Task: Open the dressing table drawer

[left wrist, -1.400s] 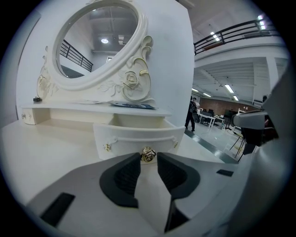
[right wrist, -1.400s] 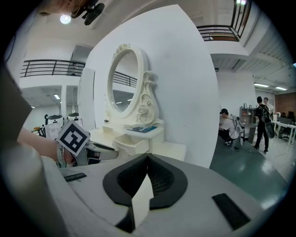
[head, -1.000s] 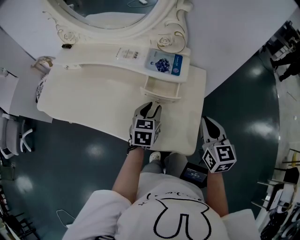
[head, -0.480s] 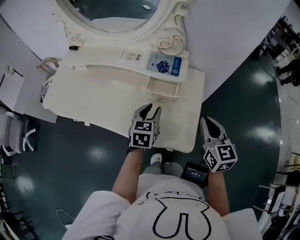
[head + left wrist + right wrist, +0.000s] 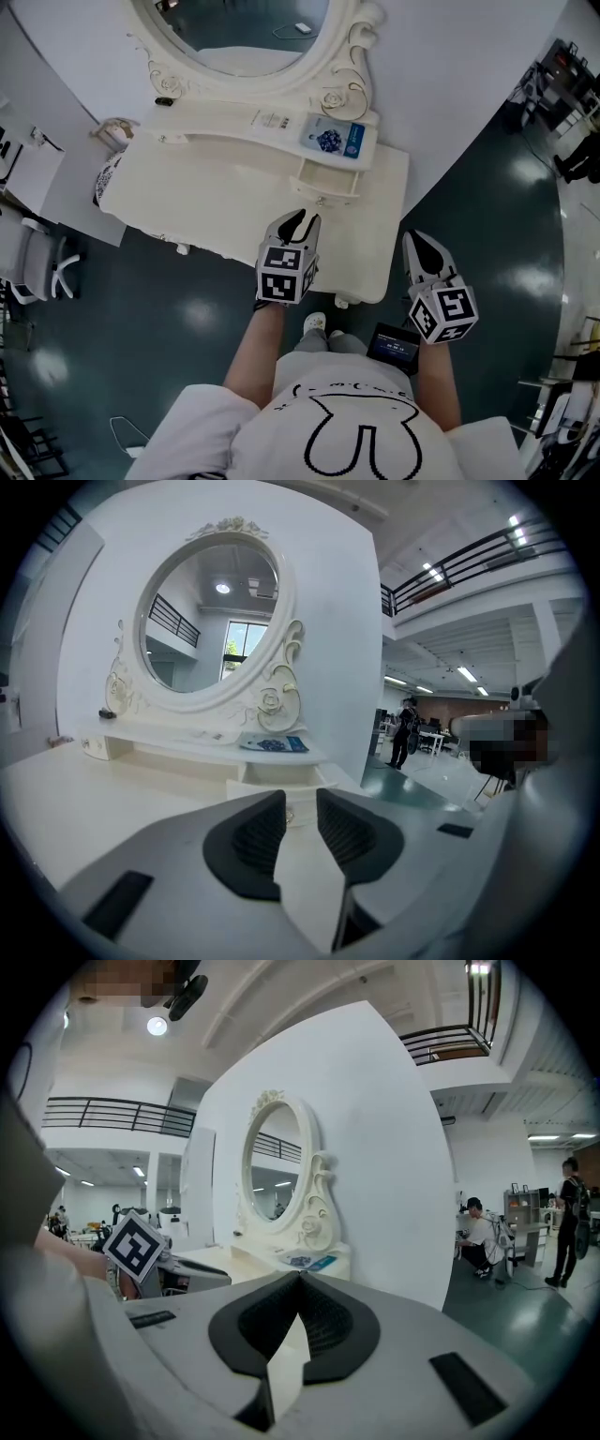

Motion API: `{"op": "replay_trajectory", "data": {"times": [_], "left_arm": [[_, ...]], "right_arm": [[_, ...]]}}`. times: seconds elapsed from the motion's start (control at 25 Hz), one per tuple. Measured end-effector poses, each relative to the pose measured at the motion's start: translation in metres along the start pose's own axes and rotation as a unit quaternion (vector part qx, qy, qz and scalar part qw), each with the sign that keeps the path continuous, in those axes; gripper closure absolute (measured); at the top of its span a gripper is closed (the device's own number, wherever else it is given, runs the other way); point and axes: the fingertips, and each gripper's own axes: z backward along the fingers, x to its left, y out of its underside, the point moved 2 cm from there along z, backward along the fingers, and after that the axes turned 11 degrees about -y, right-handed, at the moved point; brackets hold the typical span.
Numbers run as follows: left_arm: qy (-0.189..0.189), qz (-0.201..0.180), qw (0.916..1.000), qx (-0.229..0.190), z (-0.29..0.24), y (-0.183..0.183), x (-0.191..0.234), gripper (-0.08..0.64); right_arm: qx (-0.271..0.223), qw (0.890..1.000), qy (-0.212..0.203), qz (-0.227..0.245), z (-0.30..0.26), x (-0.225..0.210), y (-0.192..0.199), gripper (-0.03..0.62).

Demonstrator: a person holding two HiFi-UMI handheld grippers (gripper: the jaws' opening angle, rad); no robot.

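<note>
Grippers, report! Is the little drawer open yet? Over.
Left gripper open, jaws just been closing a bit, nothing between. Right gripper shut, empty. Drawer already pulled out. Nothing in the way.

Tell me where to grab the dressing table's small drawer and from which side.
Grip the small knob at the middle of the front of the drawer, coming straight in from the person's side. The front panel is wide and flat, so the knob looks like the only part two jaws could close on.
</note>
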Motion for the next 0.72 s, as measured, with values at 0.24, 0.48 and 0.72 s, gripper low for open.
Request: {"op": "replay_trajectory", "data": {"times": [0.24, 0.48, 0.72], "left_arm": [[-0.005, 0.011, 0.9989, -0.046, 0.026, -0.030, -0.003, 0.557], [0.000, 0.001, 0.9962, -0.087, 0.048, -0.059, -0.008, 0.557], [-0.001, 0.002, 0.9935, -0.114, 0.060, -0.079, -0.009, 0.557]], "right_arm": [[-0.021, 1.000, -0.023, -0.001, 0.008, 0.008, -0.017, 0.580], [-0.032, 0.999, -0.030, 0.014, 0.010, 0.009, -0.034, 0.580], [-0.039, 0.998, -0.037, 0.035, 0.011, 0.010, -0.050, 0.580]]}}
